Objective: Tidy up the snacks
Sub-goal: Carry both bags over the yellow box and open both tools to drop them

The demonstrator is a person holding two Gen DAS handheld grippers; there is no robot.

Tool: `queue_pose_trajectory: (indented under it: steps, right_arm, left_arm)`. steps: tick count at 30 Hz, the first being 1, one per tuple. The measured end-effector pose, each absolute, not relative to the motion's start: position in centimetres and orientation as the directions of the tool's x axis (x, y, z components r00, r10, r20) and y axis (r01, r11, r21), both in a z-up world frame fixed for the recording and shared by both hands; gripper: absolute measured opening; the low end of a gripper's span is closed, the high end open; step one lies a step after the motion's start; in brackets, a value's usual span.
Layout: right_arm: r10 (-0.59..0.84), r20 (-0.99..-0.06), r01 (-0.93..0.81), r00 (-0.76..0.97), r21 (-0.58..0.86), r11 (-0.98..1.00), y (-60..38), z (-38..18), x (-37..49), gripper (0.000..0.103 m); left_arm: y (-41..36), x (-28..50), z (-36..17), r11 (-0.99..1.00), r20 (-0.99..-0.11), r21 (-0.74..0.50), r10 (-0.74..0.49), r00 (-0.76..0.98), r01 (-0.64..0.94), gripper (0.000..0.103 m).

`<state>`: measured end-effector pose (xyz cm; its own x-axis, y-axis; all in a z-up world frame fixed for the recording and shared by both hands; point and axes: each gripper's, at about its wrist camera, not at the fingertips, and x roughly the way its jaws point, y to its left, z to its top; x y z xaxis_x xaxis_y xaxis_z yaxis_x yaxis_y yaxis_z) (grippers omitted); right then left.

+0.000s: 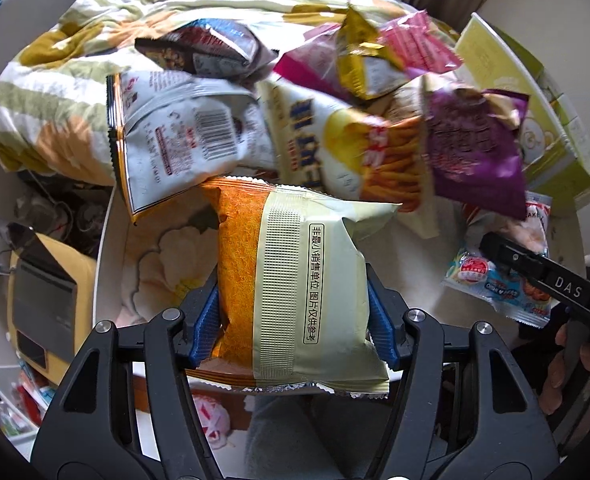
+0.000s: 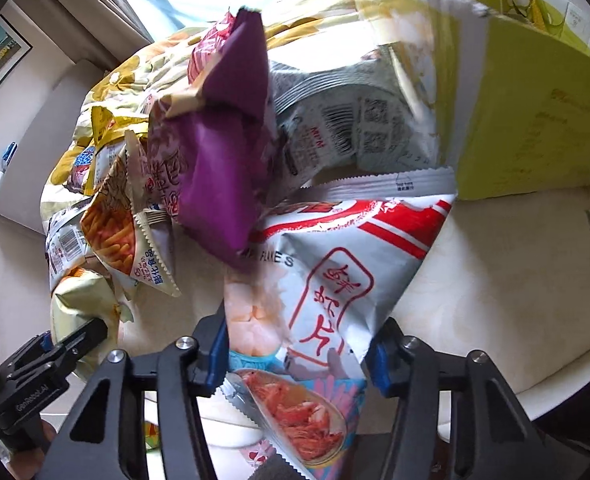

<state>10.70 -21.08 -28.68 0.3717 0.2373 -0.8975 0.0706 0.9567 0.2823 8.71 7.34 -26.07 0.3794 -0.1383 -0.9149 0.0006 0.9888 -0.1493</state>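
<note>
Round and white, the table (image 1: 111,240) sits beside a rumpled floral blanket (image 1: 55,92), with a heap of snack bags spread across its far half.

Nearest the left wrist camera, an orange and pale-green bag (image 1: 295,280) is clamped between the blue pads of the left gripper (image 1: 299,320), back seam up and lower edge hanging past the table rim. In the right wrist view, the right gripper (image 2: 295,344) pinches a white and red shrimp-flake bag (image 2: 335,272); a second packet printed with red food (image 2: 295,416) lies under it, and whether the fingers also catch that one is hard to tell.

Behind these, the pile holds a white bag with a barcode (image 1: 183,136), a yellow bag picturing orange sticks (image 1: 335,144), a purple bag (image 1: 471,148) and a pink one (image 1: 411,48) with a gold packet (image 1: 359,52) on top; motion blur smears most of their print. A dark bag (image 1: 199,48) at the back is partly hidden by the white one.

At the right stands a lime-green carton (image 1: 551,136), cut off by the lens edge. Below the table on the left, a laptop (image 1: 43,292) on a yellow surface is dim and distorted.
</note>
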Motion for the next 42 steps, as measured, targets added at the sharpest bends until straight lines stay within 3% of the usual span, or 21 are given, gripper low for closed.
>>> queue_pose_trajectory:
  steps: [10,22,33,42]
  right_arm:
    - [0.207,-0.886,0.018,0.414,0.235,0.972,-25.6,-24.3,7.6,0.051]
    - [0.262,-0.798,-0.112,0.543,0.240,0.964,-28.7,-15.5,6.5,0.051]
    - [0.136,-0.812,0.020,0.567,0.179,0.984,-35.0,-12.6,14.2,0.051]
    - [0.067,-0.813,0.139,0.578,0.179,0.974,-38.6,-12.1,18.9,0.051]
  left_arm:
    - [2.5,7.2,-21.5,0.988,-0.886,-0.148,-0.147,0.439,0.032,0.059]
    - [-7.4,9.4,-13.1,0.975,-0.805,-0.170,-0.221,0.551,0.142,0.059]
    - [-17.6,22.7,-9.8,0.931,-0.773,-0.175,-0.330,0.541,0.319,0.059]
    - [-25.1,34.2,-13.0,0.891,-0.828,-0.158,-0.354,0.434,0.426,0.059]
